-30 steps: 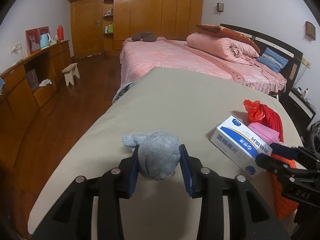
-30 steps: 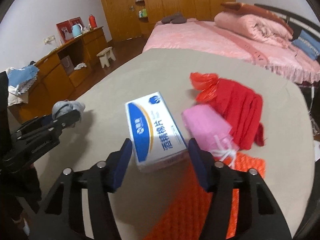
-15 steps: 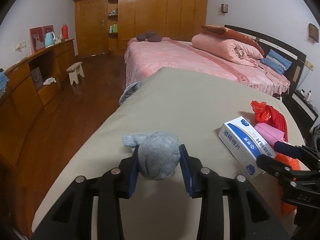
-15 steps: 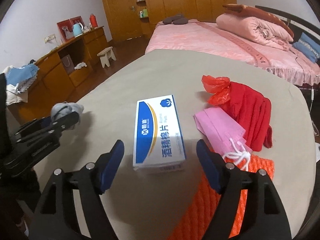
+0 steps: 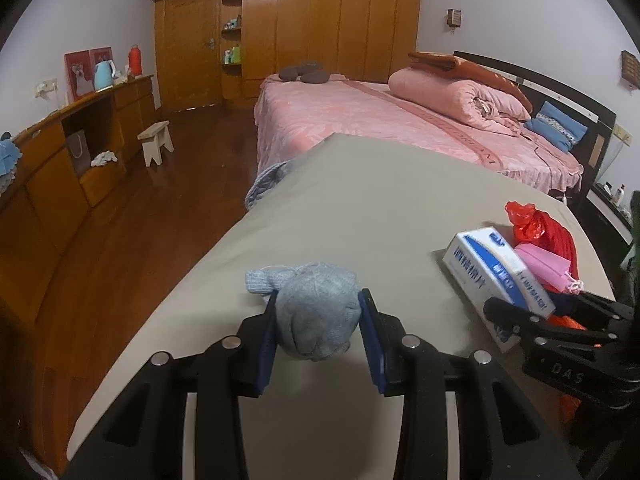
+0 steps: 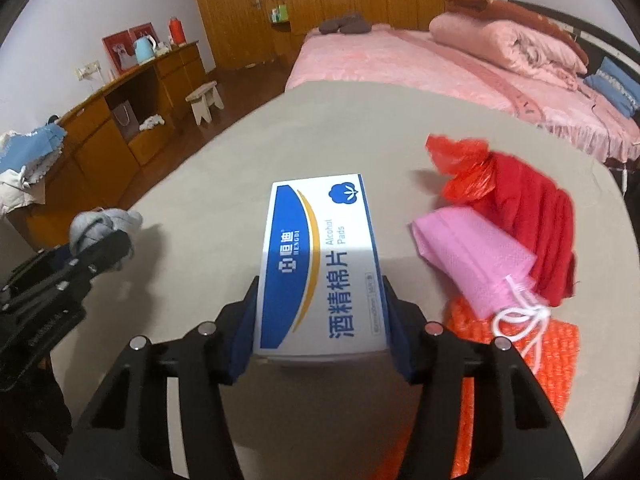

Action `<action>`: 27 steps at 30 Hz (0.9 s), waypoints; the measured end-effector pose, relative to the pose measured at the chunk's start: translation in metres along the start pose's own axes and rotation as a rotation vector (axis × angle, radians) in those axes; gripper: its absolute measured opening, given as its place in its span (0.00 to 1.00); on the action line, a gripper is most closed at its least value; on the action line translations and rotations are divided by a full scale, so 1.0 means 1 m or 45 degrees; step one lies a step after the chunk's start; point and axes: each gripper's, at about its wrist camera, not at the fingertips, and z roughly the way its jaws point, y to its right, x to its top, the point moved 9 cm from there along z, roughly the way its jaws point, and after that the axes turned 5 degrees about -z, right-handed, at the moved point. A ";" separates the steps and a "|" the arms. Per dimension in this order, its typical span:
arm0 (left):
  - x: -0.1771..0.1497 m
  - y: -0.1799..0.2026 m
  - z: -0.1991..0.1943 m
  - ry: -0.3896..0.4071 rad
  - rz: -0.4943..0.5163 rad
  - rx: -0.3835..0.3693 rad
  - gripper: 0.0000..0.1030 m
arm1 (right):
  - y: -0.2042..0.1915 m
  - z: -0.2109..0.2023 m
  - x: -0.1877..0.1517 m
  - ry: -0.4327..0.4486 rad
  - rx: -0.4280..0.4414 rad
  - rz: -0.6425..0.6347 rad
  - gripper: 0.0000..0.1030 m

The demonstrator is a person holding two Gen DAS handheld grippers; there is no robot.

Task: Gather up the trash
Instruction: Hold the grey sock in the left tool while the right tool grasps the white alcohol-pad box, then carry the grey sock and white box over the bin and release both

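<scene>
While clamped, knitted ball [image 5: 316, 312], glossy carton [image 6: 320, 268].

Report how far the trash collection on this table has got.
Nothing looks binned yet; no bin shows. In hand: the left gripper is shut on the grey sock ball, and the right gripper has closed on the alcohol pads box. Left on the table: pink mask, red plastic bag, red cloth.
</scene>
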 end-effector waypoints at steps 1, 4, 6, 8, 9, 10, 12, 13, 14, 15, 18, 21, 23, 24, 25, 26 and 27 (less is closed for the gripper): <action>0.000 0.000 -0.001 0.002 0.001 -0.003 0.37 | 0.000 -0.005 0.002 0.014 0.003 -0.001 0.52; 0.001 0.006 -0.005 0.013 0.007 -0.017 0.37 | 0.002 -0.018 0.006 0.044 0.021 0.009 0.52; 0.002 0.010 -0.009 0.019 0.010 -0.030 0.37 | 0.005 -0.029 0.008 0.064 0.020 0.017 0.52; 0.003 0.016 -0.013 0.029 0.018 -0.043 0.37 | 0.011 -0.042 0.008 0.083 0.017 0.034 0.52; 0.004 0.020 -0.016 0.036 0.024 -0.051 0.37 | 0.015 -0.049 0.008 0.094 0.013 0.045 0.52; 0.005 0.024 -0.018 0.041 0.028 -0.058 0.37 | 0.020 -0.055 0.008 0.102 0.005 0.053 0.52; 0.007 0.035 -0.025 0.060 0.041 -0.077 0.37 | 0.026 -0.065 0.009 0.111 -0.012 0.064 0.52; 0.009 0.040 -0.028 0.068 0.045 -0.086 0.37 | 0.031 -0.069 0.008 0.113 -0.025 0.068 0.52; 0.010 0.047 -0.031 0.076 0.050 -0.101 0.37 | 0.037 -0.076 0.006 0.113 -0.041 0.076 0.52; 0.011 0.055 -0.034 0.082 0.057 -0.115 0.37 | 0.042 -0.081 0.004 0.117 -0.047 0.089 0.52; 0.014 0.078 -0.044 0.103 0.085 -0.159 0.37 | 0.055 -0.099 -0.002 0.138 -0.063 0.125 0.52; 0.016 0.103 -0.055 0.120 0.114 -0.211 0.37 | 0.070 -0.118 -0.008 0.159 -0.092 0.145 0.52; 0.016 0.122 -0.062 0.131 0.132 -0.250 0.37 | 0.081 -0.128 -0.012 0.169 -0.112 0.165 0.52; 0.016 0.129 -0.065 0.136 0.140 -0.262 0.37 | 0.088 -0.135 -0.015 0.174 -0.124 0.181 0.52; 0.016 0.139 -0.068 0.143 0.152 -0.281 0.37 | 0.094 -0.139 -0.017 0.178 -0.134 0.194 0.52; 0.016 0.145 -0.070 0.145 0.157 -0.293 0.37 | 0.102 -0.147 -0.020 0.184 -0.155 0.212 0.52; 0.015 0.154 -0.073 0.146 0.165 -0.314 0.37 | 0.107 -0.151 -0.022 0.185 -0.169 0.221 0.52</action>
